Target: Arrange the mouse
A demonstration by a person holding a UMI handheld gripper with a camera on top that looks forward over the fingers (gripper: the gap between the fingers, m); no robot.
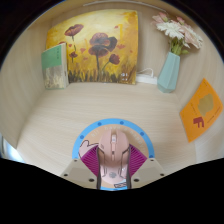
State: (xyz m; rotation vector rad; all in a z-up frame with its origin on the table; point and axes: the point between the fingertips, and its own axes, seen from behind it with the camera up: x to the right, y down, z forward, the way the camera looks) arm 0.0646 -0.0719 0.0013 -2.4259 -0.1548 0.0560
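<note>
A beige computer mouse (112, 155) lies between my two fingers, its nose pointing away from me. My gripper (112, 162) has its magenta pads (91, 160) pressed against both sides of the mouse. The mouse sits over a round light-blue mouse mat (134, 130) on the pale wooden table. I cannot tell whether the mouse rests on the mat or hangs just above it.
A flower painting (95, 45) leans against the back wall. A light-blue vase (169, 70) with white flowers stands at the back right. A small book (54, 65) stands at the back left. An orange card (203, 108) lies to the right. A white cable (146, 76) lies near the vase.
</note>
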